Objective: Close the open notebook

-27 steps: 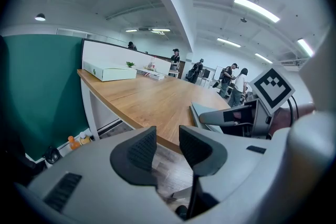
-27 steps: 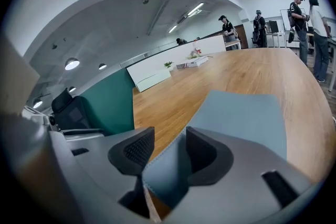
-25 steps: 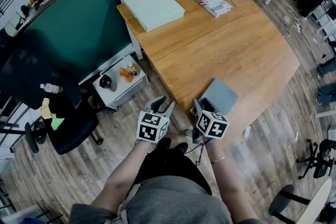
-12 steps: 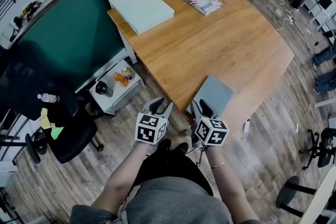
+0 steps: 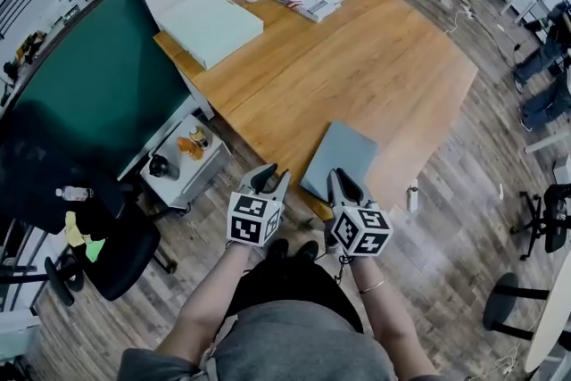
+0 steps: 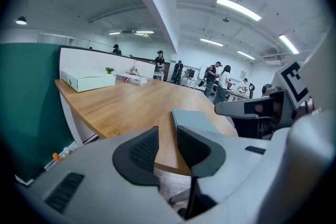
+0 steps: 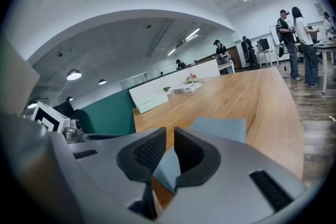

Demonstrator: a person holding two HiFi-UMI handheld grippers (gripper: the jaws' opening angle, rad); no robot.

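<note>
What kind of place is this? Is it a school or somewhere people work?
Most likely a big shared office. There is a long wooden table beside a green partition, a black office chair, and people standing at desks far off under strip lights.

— What is worn?

— A grey top (image 5: 294,343) with short sleeves is seen at the bottom centre of the head view. Black trousers (image 5: 290,279) and black shoes (image 5: 278,247) are seen just above it. A thin bracelet (image 5: 372,286) is worn on the right wrist.

— And the tools?

— The left gripper (image 5: 267,178) and right gripper (image 5: 344,185) are cased in pale grey. Each is topped by a cube (image 5: 254,220) printed with black-and-white square markers. Black ribbed pads (image 6: 144,149) are fitted inside the jaws, and a thin dark cable (image 5: 339,268) is seen under the right one.
</note>
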